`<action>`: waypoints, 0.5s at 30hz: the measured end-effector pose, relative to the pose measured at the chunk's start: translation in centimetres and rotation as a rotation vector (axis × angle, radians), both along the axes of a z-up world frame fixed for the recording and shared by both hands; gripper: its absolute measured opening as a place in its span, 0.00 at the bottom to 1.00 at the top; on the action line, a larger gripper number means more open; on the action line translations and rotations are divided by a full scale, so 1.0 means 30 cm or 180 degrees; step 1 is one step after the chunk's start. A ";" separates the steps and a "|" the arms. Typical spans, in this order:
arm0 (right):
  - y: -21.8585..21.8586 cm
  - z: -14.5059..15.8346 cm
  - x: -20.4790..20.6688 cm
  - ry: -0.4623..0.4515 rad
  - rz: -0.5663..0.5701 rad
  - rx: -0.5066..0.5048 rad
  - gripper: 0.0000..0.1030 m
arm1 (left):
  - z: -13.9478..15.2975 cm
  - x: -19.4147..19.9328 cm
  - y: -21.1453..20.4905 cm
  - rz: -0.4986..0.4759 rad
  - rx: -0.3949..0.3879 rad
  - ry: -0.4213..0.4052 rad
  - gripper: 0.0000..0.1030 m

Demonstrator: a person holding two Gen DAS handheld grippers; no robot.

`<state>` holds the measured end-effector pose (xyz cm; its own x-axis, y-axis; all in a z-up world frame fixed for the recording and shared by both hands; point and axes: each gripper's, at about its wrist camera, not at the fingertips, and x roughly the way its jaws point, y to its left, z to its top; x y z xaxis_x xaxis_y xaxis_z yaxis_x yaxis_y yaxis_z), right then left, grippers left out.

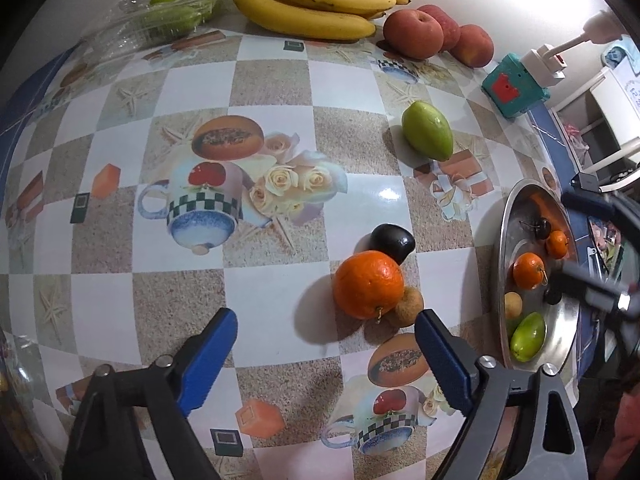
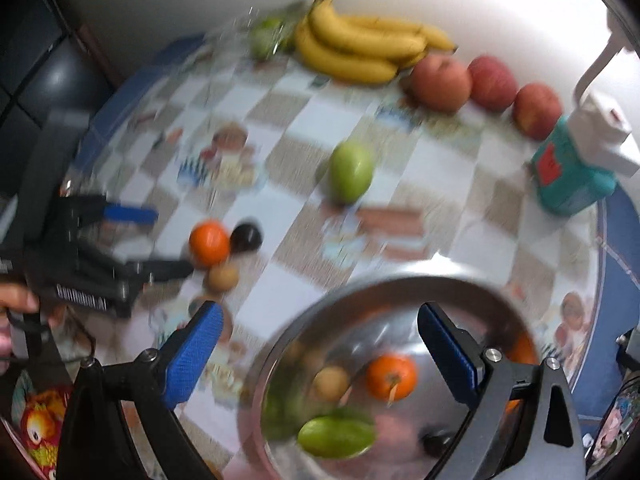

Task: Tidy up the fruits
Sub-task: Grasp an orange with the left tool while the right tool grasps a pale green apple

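The left hand-held gripper (image 1: 324, 342) stands spread over the desk (image 1: 280, 292), pointing steeply down, with nothing between its blue pads (image 1: 208, 360). The orange (image 1: 368, 284) lies just past the tips, right of centre in the left wrist view. It touches a small brown fruit (image 1: 410, 306) at its lower right and a dark fruit (image 1: 394, 242) behind it. Judged step: pick up the orange. Shift the jaws toward the right of the frame until the orange sits midway. Keep the right pad clear of the brown fruit, or it may roll. Close on the widest part; the skin is round and may slip. The right hand-held gripper (image 2: 320, 344) is also spread and empty above the steel bowl (image 2: 400, 284), lower centre of its blurred view. The bowl holds a small orange (image 2: 390, 376), a green fruit (image 2: 336, 436) and a tan one (image 2: 331, 383). Bananas (image 1: 316, 0), apples (image 1: 414, 34) and a loose green fruit (image 1: 428, 130) lie toward the top. Lettering on the left tool in the right wrist view is too blurred to read, and the red mark on the teal box (image 1: 514, 88) shows no legible text.
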<state>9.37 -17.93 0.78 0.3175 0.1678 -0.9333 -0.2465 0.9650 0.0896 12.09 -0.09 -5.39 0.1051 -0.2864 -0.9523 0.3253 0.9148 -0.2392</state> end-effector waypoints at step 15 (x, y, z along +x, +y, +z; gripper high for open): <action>0.027 -0.099 0.304 0.0033 -0.0197 -0.0089 0.54 | -0.045 0.029 -0.076 -0.0225 -0.0103 0.0021 0.66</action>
<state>18.49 -17.13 -2.20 0.3167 0.1219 -0.9407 -0.1855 0.9805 0.0646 12.95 -2.38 -6.73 0.0773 -0.3234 -0.9431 0.3873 0.8814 -0.2705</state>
